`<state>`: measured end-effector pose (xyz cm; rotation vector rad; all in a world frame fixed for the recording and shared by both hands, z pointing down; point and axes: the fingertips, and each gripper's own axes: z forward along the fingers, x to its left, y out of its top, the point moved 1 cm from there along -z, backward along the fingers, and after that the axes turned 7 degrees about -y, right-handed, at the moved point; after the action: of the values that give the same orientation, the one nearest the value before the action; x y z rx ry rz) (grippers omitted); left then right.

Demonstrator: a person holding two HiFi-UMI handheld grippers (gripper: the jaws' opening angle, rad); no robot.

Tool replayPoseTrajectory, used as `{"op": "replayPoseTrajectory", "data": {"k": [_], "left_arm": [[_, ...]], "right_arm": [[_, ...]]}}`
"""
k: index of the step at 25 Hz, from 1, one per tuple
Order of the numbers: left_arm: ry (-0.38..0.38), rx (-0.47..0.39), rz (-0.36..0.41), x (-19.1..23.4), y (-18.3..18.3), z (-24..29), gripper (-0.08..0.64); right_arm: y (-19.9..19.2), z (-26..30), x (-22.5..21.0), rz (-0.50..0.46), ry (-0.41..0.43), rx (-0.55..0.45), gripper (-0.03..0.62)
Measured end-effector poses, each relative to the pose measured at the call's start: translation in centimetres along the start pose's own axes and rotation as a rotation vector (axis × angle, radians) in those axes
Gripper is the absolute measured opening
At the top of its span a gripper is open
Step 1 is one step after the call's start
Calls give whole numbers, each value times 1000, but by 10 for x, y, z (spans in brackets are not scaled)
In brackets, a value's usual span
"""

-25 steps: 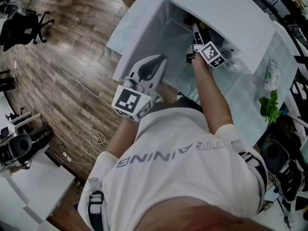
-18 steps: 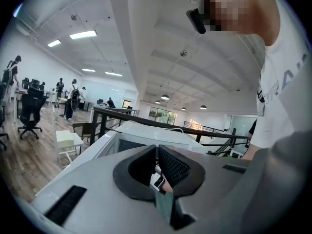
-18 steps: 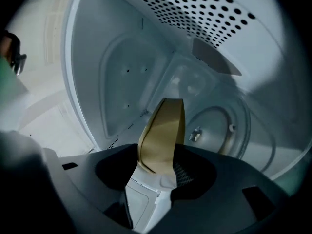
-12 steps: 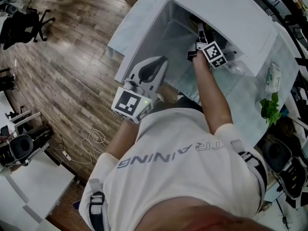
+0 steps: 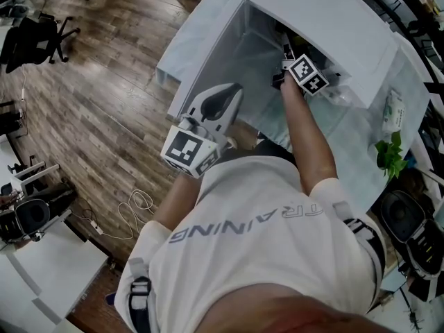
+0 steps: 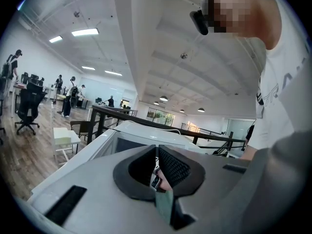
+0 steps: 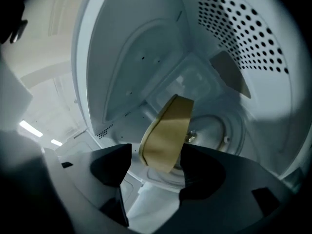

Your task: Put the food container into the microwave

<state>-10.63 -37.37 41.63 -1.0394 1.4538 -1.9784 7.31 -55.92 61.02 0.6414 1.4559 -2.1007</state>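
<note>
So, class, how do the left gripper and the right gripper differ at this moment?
The left gripper has its jaws together. The right gripper has jaws that have just been opening and stand apart, with the tan food container between them. The right gripper reaches inside the microwave, while the left gripper hangs outside it, beside the person. Both are held by that person.

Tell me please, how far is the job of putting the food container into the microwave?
Done: the door is open and the food container is inside the microwave. In hand: the right hand-held gripper has just been opening its jaws, container between them. Left: draw the gripper out, perhaps shut the door.
</note>
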Motion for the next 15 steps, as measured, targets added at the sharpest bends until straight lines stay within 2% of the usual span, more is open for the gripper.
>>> {"op": "replayPoseTrajectory", "data": {"k": [8, 15], "left_arm": [[2, -28, -39, 1, -1, -14, 44], [13, -27, -55, 0, -9, -21, 44]], "right_arm": [[-25, -1, 5, -281, -24, 119, 322], [-47, 4, -10, -511, -141, 295, 308]]}}
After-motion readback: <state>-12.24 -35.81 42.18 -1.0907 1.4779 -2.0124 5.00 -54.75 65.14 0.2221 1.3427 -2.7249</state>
